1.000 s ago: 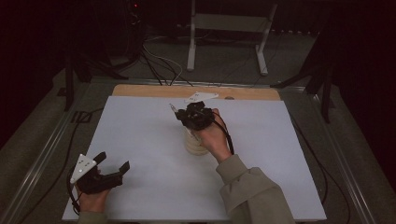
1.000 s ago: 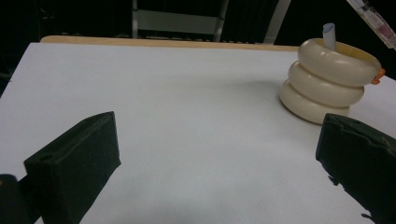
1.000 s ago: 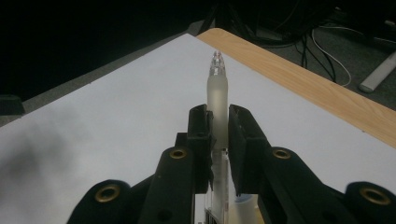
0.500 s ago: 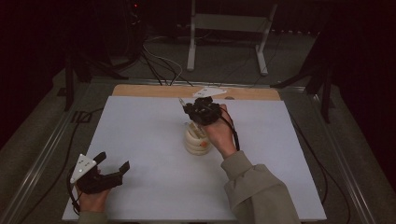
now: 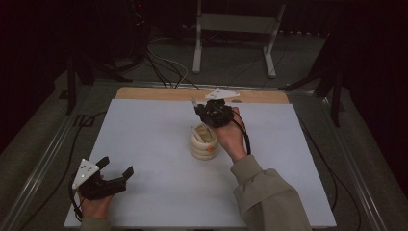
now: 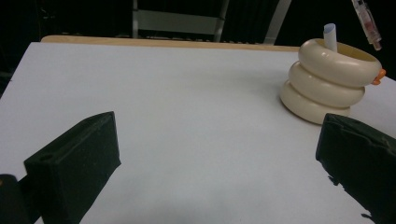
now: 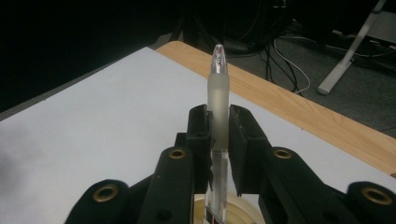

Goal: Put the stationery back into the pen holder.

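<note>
Cream-coloured and ringed like three stacked doughnuts, the pen holder (image 5: 204,142) stands near the middle of the high view on the white table (image 5: 144,144), with a rolled slip of paper (image 6: 329,35) sticking out of its top. Just above and behind it, the right gripper (image 5: 204,107) has its jaws clamped on a clear pen (image 7: 218,107), which rises between them past their tips. In the lower left of the high view, the left gripper (image 5: 117,168) rests on the table with its jaws wide apart, well away from the holder.
</note>
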`<state>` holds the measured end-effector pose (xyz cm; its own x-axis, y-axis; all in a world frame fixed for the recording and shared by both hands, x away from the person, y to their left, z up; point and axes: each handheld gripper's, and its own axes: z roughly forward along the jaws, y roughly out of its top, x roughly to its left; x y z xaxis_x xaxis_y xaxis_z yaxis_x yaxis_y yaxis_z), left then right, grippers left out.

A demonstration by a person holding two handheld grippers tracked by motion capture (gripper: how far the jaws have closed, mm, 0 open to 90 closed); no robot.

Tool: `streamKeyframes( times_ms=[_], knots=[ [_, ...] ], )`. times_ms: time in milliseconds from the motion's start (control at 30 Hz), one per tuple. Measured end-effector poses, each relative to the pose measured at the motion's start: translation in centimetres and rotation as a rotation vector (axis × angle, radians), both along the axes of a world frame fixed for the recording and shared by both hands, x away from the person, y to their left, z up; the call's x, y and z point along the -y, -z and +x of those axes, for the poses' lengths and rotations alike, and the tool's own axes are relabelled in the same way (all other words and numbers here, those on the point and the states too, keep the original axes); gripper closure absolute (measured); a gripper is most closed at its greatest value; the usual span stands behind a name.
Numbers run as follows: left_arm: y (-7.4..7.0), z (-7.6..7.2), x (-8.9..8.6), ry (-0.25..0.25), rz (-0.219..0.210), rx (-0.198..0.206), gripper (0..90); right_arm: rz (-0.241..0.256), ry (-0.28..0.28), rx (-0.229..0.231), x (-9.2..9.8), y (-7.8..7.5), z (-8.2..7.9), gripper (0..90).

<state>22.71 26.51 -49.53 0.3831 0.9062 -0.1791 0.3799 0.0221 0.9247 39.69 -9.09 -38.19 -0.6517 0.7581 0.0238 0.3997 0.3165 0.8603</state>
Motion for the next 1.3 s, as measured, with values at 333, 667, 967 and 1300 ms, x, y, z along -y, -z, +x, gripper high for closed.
streamKeyframes(
  times_ms=[333,667,967,1300],
  knots=[
    [0.0,0.0,0.0,0.000,-0.001,0.001,0.1,0.008,0.021,0.010,0.5,0.2,0.0,79.5],
    [0.0,0.0,0.0,0.001,0.001,0.000,0.1,0.021,0.043,0.014,0.9,0.5,0.0,79.5],
    [0.0,0.0,0.0,0.000,-0.001,0.000,0.2,0.027,0.058,0.006,1.0,1.2,0.1,79.5],
    [0.0,0.0,0.0,0.001,0.001,0.000,0.1,0.032,0.066,0.013,1.1,1.8,0.0,79.5]
  ],
)
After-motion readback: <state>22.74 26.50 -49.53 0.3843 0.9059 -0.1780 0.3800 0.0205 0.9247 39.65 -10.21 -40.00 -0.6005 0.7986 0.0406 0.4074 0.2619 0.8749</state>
